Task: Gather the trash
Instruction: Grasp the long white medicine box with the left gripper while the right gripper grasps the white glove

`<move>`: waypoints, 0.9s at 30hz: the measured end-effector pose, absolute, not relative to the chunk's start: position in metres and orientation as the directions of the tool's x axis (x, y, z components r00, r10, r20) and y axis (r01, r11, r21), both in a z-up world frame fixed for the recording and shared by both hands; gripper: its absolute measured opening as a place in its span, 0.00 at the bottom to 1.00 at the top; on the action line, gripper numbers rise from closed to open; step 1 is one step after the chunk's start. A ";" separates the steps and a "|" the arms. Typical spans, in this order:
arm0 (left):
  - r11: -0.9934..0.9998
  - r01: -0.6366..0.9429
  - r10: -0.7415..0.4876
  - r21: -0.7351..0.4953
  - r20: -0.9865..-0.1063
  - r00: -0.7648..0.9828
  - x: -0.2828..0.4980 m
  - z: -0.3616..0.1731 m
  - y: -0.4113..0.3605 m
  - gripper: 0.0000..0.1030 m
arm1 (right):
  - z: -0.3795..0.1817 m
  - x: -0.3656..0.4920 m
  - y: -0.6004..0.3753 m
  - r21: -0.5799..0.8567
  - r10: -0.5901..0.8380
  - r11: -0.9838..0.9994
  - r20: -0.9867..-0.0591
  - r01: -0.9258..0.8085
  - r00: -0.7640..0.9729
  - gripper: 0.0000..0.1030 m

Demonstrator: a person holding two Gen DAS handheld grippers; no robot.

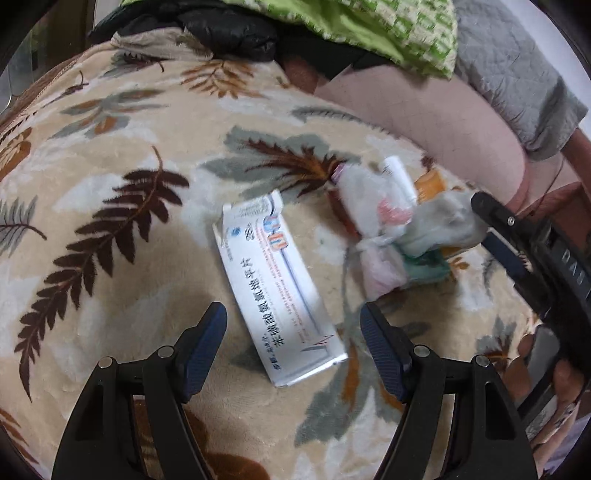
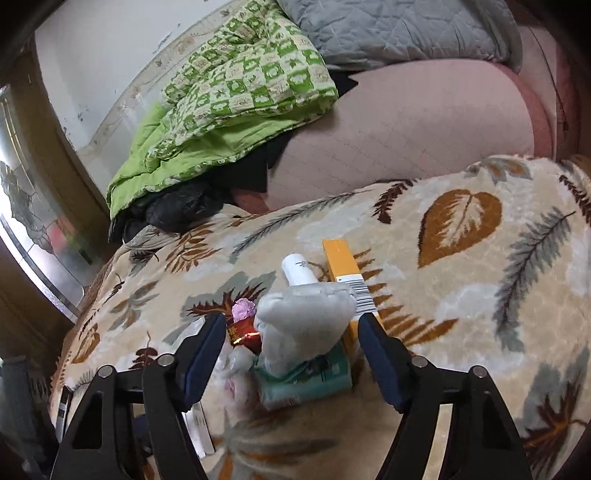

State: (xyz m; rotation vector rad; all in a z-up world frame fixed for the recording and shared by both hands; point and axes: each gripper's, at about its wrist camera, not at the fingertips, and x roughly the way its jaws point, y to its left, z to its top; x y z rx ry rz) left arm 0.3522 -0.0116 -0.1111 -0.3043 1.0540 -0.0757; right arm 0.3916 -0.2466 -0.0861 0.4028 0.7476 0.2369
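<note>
A white medicine box [image 1: 273, 280] with blue print lies on the leaf-patterned blanket [image 1: 110, 184]. My left gripper [image 1: 293, 325] is open, its fingers either side of the box's near end. A pile of trash sits to the right: crumpled tissue [image 1: 439, 221], a white tube [image 1: 400, 177], a green packet [image 1: 424, 266]. In the right wrist view my right gripper [image 2: 293, 332] is open around that pile: grey-white tissue [image 2: 306, 317], green packet [image 2: 314, 373], yellow box [image 2: 343, 266], white tube [image 2: 297, 271], red wrapper [image 2: 245, 336].
A green patterned quilt [image 2: 229, 99], a grey quilted pillow [image 2: 388, 29] and a black garment [image 2: 177, 210] lie at the bed's far side. Pink sheet [image 2: 406, 129] shows beyond the blanket [image 2: 461, 295]. A window [image 2: 29, 206] is at the left.
</note>
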 end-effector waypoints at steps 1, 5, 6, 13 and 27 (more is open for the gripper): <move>0.957 -0.090 -0.200 -0.276 -0.852 0.484 0.354 -0.115 -0.012 0.71 | -0.091 0.395 -0.246 0.434 0.347 0.899 -0.621 -0.060 0.703 0.58; 0.965 -0.092 -0.177 -0.247 -0.867 0.466 0.355 -0.124 -0.018 0.71 | -0.099 0.396 -0.244 0.428 0.354 0.901 -0.635 -0.068 0.687 0.22; 0.966 -0.093 -0.172 -0.242 -0.865 0.471 0.355 -0.124 -0.019 0.71 | -0.098 0.395 -0.246 0.438 0.365 0.896 -0.630 -0.074 0.686 0.18; 0.970 -0.128 -0.125 -0.207 -0.876 0.466 0.365 -0.127 -0.017 0.60 | -0.065 0.381 -0.249 0.442 0.374 0.891 -0.579 -0.107 0.724 0.14; 0.988 -0.055 -0.103 -0.145 -0.877 0.470 0.348 -0.121 -0.007 0.54 | -0.042 0.361 -0.252 0.405 0.336 0.910 -0.584 -0.094 0.739 0.14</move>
